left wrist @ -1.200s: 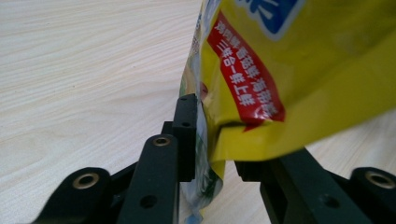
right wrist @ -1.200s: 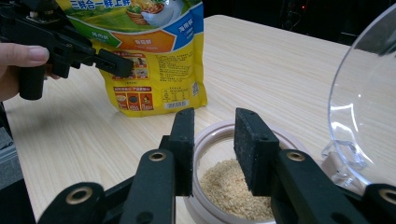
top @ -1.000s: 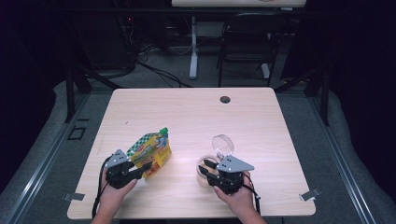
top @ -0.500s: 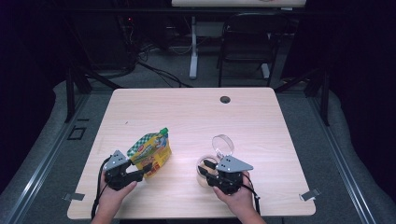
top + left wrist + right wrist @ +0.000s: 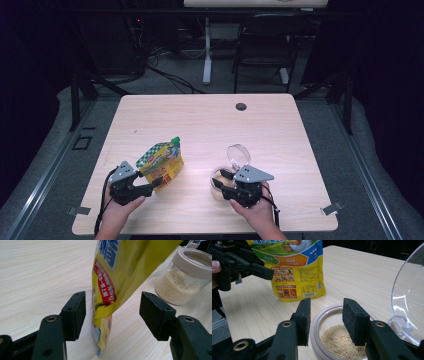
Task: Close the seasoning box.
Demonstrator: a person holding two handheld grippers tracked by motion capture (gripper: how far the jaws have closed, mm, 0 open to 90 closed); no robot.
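A yellow and green plastic food pouch with a green cap [image 5: 161, 163] stands on the pale wooden table [image 5: 210, 125]. It is the landmark here. It leans a little, with its cap pointing up and away from the person.

The left gripper [image 5: 150, 186] is at the pouch's near bottom corner. Its jaws have just been opening. In the left gripper view the pouch's bottom edge [image 5: 105, 315] is between the two black pads [image 5: 76, 315], but the pads are let go and do not press on it. There is a gap on each side.

To the right of the pouch, near it but not touching, stands a round clear jar with a cream rim [image 5: 220, 184]. It has small tan grains [image 5: 342, 341] inside. Its clear lid [image 5: 238, 154] is flipped up on the far side.

The right gripper [image 5: 326, 320] is at the jar, on the side away from the pouch. Its jaws have just been opening too. They stand apart above the jar's rim [image 5: 314, 335] and squeeze nothing.
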